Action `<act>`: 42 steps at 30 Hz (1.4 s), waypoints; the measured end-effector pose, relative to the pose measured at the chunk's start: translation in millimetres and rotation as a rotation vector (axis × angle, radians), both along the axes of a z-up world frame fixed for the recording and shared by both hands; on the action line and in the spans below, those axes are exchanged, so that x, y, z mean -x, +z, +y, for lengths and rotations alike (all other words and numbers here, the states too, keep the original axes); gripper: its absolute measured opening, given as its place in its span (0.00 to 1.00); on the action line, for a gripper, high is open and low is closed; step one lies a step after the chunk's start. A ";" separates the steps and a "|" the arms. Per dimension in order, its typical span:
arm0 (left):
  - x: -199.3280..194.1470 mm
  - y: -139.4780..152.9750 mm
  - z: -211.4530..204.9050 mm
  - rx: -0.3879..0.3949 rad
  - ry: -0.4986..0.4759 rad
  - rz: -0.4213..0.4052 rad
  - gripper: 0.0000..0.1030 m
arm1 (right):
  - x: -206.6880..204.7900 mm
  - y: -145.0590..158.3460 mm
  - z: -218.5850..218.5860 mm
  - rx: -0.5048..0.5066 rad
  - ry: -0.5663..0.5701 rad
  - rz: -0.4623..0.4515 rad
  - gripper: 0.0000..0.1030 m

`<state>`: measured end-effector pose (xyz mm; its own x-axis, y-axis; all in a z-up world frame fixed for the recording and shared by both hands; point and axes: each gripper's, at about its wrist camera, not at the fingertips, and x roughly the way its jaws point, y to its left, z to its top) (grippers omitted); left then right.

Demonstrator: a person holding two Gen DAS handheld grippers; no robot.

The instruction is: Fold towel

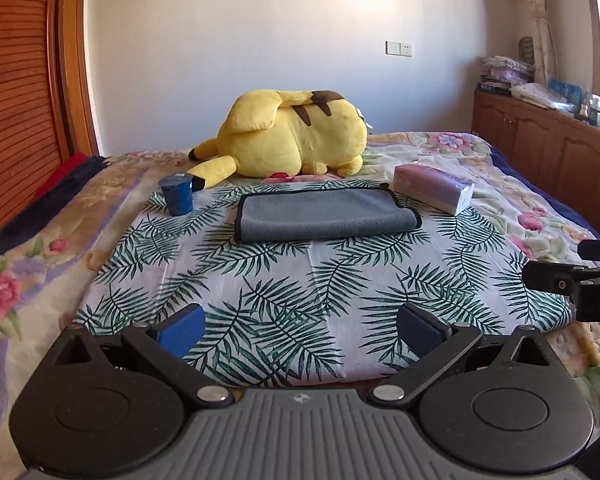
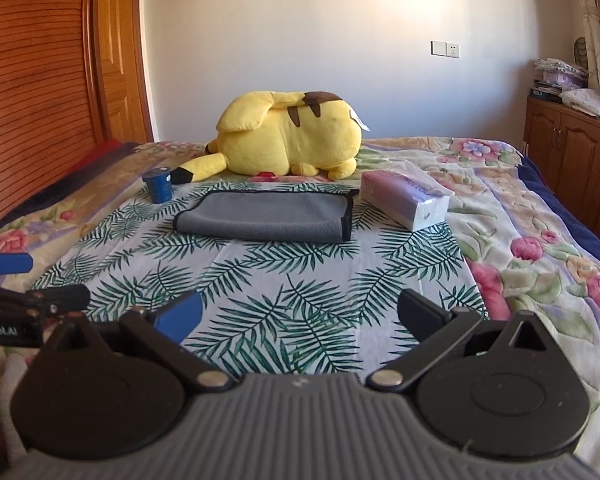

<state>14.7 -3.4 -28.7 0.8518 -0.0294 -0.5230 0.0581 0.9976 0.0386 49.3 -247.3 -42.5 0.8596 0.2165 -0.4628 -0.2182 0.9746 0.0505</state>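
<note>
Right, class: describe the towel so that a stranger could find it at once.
Start at the big yellow plush toy on the bed; just in front lies a palm-leaf printed cloth. The folded grey microfibre towel lies flat between a dark blue cylinder and a pink tissue pack, alone in having black edging.

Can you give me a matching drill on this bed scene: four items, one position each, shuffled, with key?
Items:
1. grey towel
2. blue cup
3. tissue pack
4. yellow plush

Positions:
A. right of the towel, lying at an angle
B. behind the towel, nearer the wall
C. already folded, middle of the leaf-print cloth
D. left of the towel, upright

Pairs: 1-C, 2-D, 3-A, 4-B
</note>
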 end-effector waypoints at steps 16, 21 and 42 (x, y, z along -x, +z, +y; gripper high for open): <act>15.1 6.8 3.2 -0.006 0.015 -0.063 0.84 | 5.9 0.2 -3.7 -0.010 -0.017 -0.037 1.00; 20.0 11.7 4.1 0.006 0.019 -0.094 0.84 | 6.6 1.1 -3.2 -0.006 -0.019 -0.051 1.00; 30.9 22.0 3.7 -0.038 0.033 -0.198 0.84 | 14.3 6.6 -7.1 -0.009 -0.062 -0.145 1.00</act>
<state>-16.3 0.4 -6.8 0.9384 0.0171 -0.3452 0.0126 0.9964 0.0837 35.0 -254.4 -35.9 0.9290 0.1643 -0.3315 -0.1632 0.9861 0.0316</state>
